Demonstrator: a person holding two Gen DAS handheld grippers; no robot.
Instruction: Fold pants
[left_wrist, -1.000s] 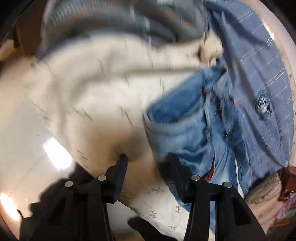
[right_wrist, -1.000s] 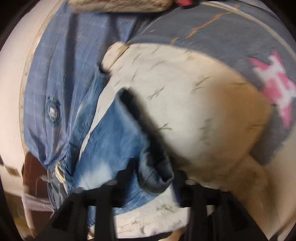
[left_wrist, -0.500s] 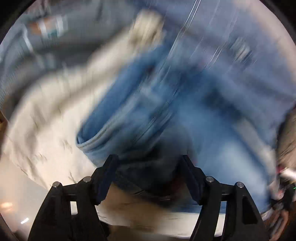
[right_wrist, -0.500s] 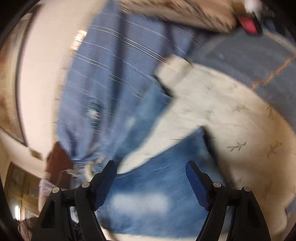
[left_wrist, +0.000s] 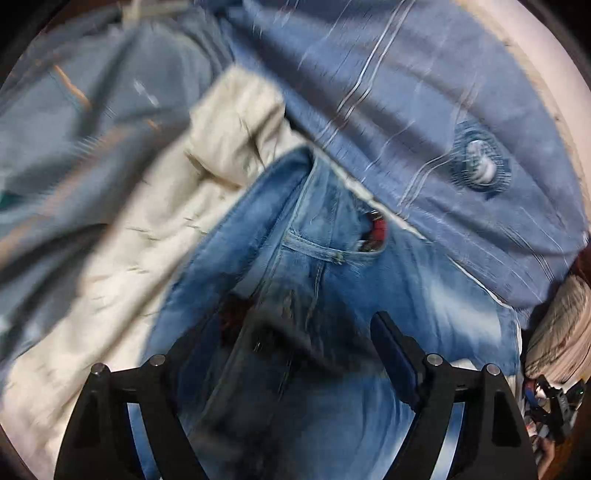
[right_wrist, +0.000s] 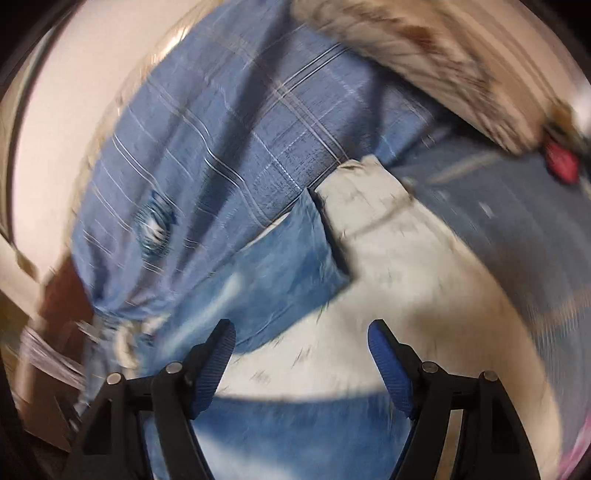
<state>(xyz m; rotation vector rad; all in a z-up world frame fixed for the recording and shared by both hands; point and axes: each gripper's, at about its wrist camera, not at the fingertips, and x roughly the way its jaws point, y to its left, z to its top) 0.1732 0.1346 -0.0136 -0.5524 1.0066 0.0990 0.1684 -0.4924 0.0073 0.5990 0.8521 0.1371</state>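
Faded blue jeans (left_wrist: 332, 280) lie on a cream printed cloth (left_wrist: 122, 251); a front pocket with a red tag shows. My left gripper (left_wrist: 306, 332) is open, its jaws wide apart, right over the jeans, and a dark fold of denim bunches between the fingers. In the right wrist view the jeans (right_wrist: 280, 266) lie left of centre on the cream cloth (right_wrist: 399, 273). My right gripper (right_wrist: 301, 341) is open and empty above the edge of the jeans and the cream cloth.
A blue striped sheet (left_wrist: 424, 110) with a round patch covers the bed behind the jeans; it also shows in the right wrist view (right_wrist: 221, 147). A grey-blue blanket (left_wrist: 74, 122) lies at the left. A brown-beige furry throw (right_wrist: 424, 51) lies at the back.
Both grippers have opened; the right one let go of the denim fold it held. The left gripper moved from the cream cloth over onto the jeans. Both views are motion-blurred.
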